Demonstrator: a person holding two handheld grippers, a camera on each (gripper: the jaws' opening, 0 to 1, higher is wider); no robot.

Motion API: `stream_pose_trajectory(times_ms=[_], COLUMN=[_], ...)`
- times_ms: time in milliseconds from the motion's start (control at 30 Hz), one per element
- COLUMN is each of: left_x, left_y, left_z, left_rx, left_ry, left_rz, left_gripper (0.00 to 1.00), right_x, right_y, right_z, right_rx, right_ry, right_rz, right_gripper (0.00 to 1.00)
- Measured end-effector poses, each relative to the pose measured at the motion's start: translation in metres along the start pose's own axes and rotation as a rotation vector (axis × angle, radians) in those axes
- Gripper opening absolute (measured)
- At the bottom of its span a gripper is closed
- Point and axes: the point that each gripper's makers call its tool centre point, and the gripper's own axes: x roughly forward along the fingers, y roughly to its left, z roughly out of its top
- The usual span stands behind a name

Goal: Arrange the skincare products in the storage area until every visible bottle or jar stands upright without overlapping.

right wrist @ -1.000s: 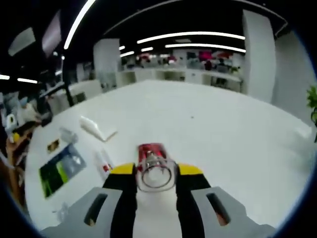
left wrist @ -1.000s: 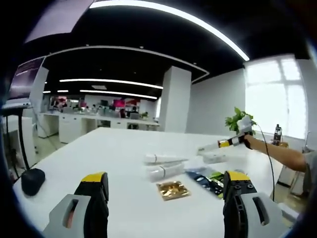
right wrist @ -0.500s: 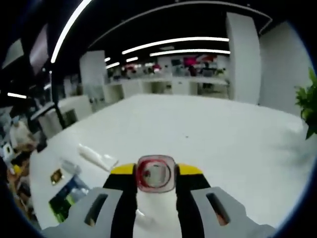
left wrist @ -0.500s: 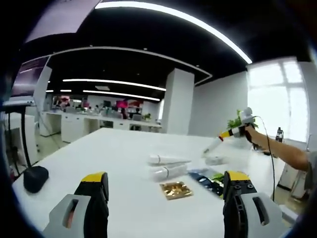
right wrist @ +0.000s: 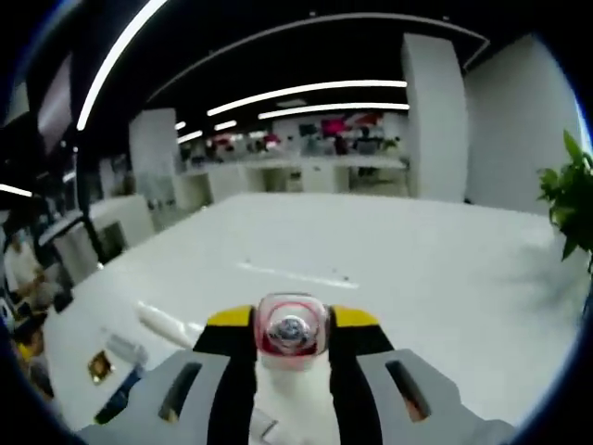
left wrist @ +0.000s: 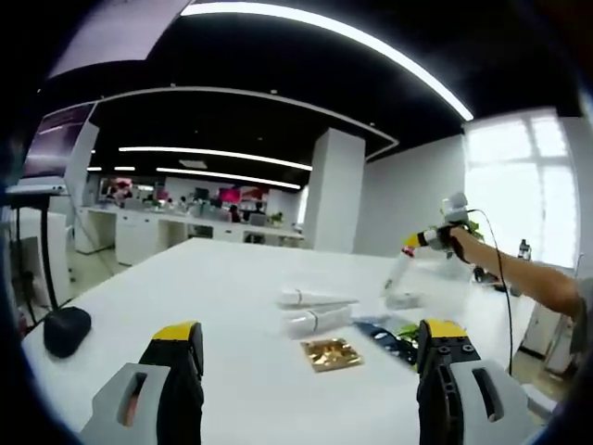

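the right gripper (right wrist: 292, 336) is clamped on a clear, red-banded bottle (right wrist: 291, 331), now raised higher; the left gripper (left wrist: 310, 371) jaws stand apart.

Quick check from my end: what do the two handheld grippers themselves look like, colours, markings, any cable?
The left gripper has two black jaws with yellow tips on light grey housings, each housing with a slot. The right gripper has the same black jaws, yellow tips and slotted grey housings. Seen from the left gripper view, it is a slim shape with a yellow band, a whitish top and a thin dark cable hanging from it.
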Motion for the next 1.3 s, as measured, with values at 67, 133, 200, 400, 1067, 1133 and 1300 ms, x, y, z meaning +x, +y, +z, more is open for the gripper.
stream_pose_trajectory(times_ms=[67,133,200,400,1067,1133,1300], left_x=[0.001,0.002,0.003,0.008,0.013,0.013,0.016], left_y=[-0.001,-0.003,-0.007,-0.019,-0.014,-0.015,-0.018], left_z=[-0.002,-0.003,-0.003,-0.005,-0.018,-0.019,-0.021], left_rx=[-0.003,0.002,0.007,0.034,0.014,0.013,0.012], left_ry=[0.004,0.009,0.009,0.023,0.045,0.047,0.055], left_rz=[-0.001,-0.006,-0.012,-0.039,-0.041,-0.04,-0.046], left_gripper=[0.99,0.99,0.99,0.99,0.98,0.98,0.98], right_x=[0.003,0.004,0.005,0.011,0.02,0.027,0.04], right_y=[0.005,0.009,0.009,0.009,0.011,0.012,0.012], right_z=[0.003,0.003,0.004,0.009,-0.042,-0.058,-0.066], right_rx=[-0.017,-0.03,-0.032,-0.024,0.0,0.049,0.142], right_ry=[0.004,0.0,-0.002,-0.1,-0.108,-0.077,-0.081], right_rz=[-0.013,-0.022,-0.03,-0.074,-0.081,-0.066,-0.047], right_gripper=[0.27,0.27,0.27,0.28,0.38,0.37,0.29])
